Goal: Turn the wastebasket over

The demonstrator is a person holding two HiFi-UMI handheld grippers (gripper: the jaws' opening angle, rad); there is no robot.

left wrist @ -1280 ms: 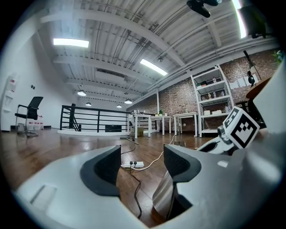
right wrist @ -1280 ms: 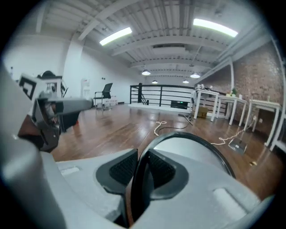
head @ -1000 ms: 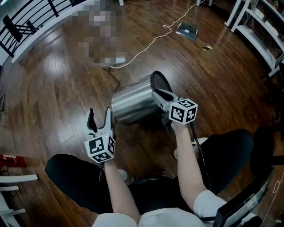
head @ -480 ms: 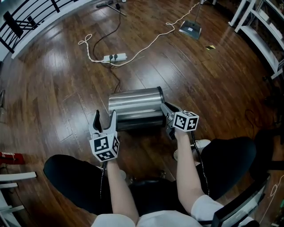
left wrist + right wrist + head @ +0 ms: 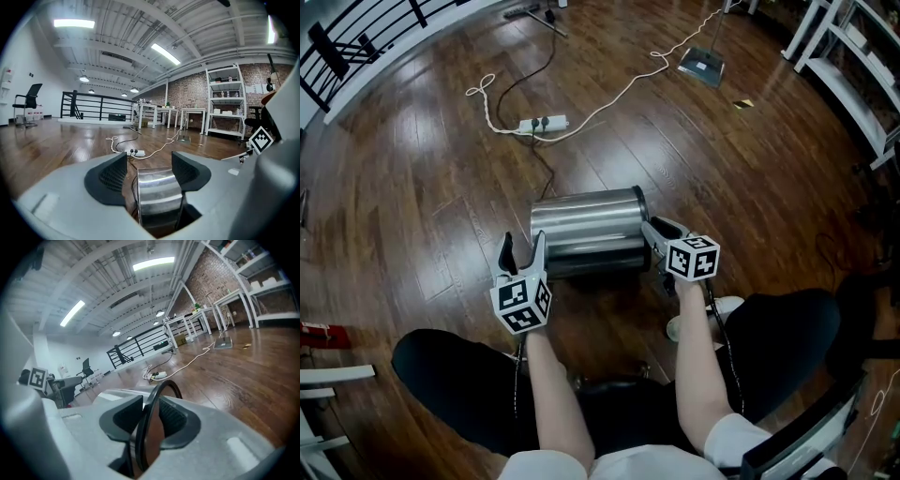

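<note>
The shiny steel wastebasket (image 5: 586,230) lies on its side on the wooden floor, its black-rimmed mouth to the right. My right gripper (image 5: 661,230) is at that mouth. In the right gripper view the black rim (image 5: 157,399) runs between the pads of my right gripper (image 5: 151,416); the jaws are opening, and a gap shows beside the rim. My left gripper (image 5: 521,248) stands open at the basket's closed left end. In the left gripper view the steel wastebasket (image 5: 157,197) shows low between the wide pads of my left gripper (image 5: 149,171), which do not press on it.
A power strip (image 5: 542,122) with a looping white cable lies on the floor beyond the basket. A flat grey pan (image 5: 701,64) and white shelving (image 5: 853,75) are at the far right, a black railing (image 5: 356,47) at the far left. The person's knees are close below.
A second ago the right gripper held the basket's mouth end raised and tilted. The basket has come down flat on its side, and both grippers have sunk with it.
</note>
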